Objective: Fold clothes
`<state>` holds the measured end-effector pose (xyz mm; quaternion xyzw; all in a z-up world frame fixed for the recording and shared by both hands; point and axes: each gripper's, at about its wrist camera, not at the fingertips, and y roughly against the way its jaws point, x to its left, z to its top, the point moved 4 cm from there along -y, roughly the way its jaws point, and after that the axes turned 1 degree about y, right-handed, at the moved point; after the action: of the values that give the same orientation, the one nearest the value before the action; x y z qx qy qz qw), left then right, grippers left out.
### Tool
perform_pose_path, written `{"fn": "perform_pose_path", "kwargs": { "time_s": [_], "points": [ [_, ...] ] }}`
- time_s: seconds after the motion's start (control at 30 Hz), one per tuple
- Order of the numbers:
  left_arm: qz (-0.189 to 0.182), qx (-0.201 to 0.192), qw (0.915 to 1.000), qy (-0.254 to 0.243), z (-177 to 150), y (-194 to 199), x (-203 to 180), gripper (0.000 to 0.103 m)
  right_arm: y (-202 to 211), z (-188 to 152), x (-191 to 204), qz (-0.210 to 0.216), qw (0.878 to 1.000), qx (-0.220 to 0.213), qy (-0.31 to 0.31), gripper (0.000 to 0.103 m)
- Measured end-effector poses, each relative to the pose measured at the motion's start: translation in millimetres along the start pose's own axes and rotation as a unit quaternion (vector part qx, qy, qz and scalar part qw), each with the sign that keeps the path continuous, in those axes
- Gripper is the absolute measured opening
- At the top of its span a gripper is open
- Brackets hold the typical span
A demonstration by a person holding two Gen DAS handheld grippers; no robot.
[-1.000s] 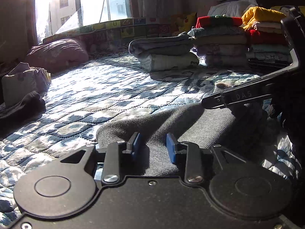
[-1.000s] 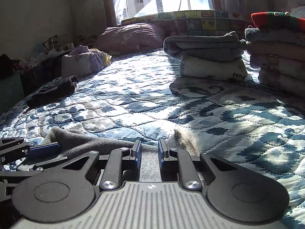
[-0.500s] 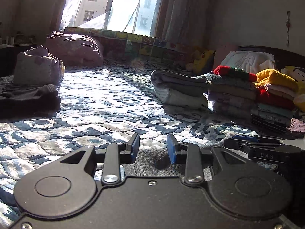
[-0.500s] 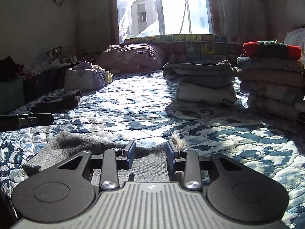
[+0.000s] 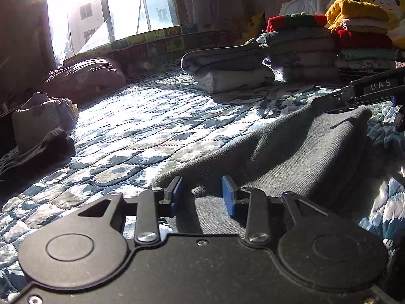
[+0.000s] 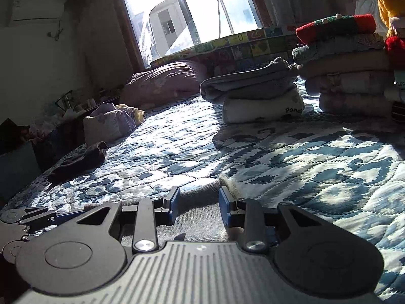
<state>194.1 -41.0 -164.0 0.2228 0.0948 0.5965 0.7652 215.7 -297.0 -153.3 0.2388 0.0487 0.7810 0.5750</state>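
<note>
A dark grey knit garment [image 5: 291, 152] lies folded on the blue patterned quilt [image 5: 157, 126]. My left gripper [image 5: 202, 193] stands open at its near left corner, and the fabric's edge bulges between the blue pads [image 5: 229, 196] without being pinched. In the left wrist view my right gripper [image 5: 354, 96] reaches in from the right, low over the garment's far corner. In the right wrist view my right gripper [image 6: 199, 204] is open over the grey garment [image 6: 197, 221]. My left gripper [image 6: 38, 217] shows at the lower left.
Stacks of folded clothes [image 5: 303, 50] stand at the back right, with a lower grey and white pile [image 5: 227, 71] in front. A dark garment [image 5: 38, 149] and a pale bundle [image 5: 38, 119] lie at the left edge. A pillow [image 5: 86, 78] sits under the window.
My right gripper's jaws have widened since one second ago, letting go of the grey fabric. Both cameras tipped up and then back down. The left jaws keep the same gap.
</note>
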Motion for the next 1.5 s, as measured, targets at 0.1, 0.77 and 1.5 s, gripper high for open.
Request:
{"fn": "perform_pose_path", "kwargs": {
  "time_s": [0.1, 0.77, 1.5],
  "points": [
    [-0.017, 0.001, 0.9920, 0.125, -1.2, 17.5, 25.0, 0.087, 14.5, 0.6, -21.1, -0.021, 0.997, -0.010, -0.067, 0.080],
    [-0.113, 0.078, 0.8468, 0.514, -44.3, -3.7, 53.1, 0.037, -12.9, -32.7, -26.7, 0.021, 0.971, 0.090, -0.221, 0.048],
    [-0.272, -0.008, 0.8541, 0.443, 152.1, -141.7, 97.7, 0.028, -66.8, 135.8, -70.0, 0.068, 0.958, -0.135, -0.245, 0.041]
  ]
}}
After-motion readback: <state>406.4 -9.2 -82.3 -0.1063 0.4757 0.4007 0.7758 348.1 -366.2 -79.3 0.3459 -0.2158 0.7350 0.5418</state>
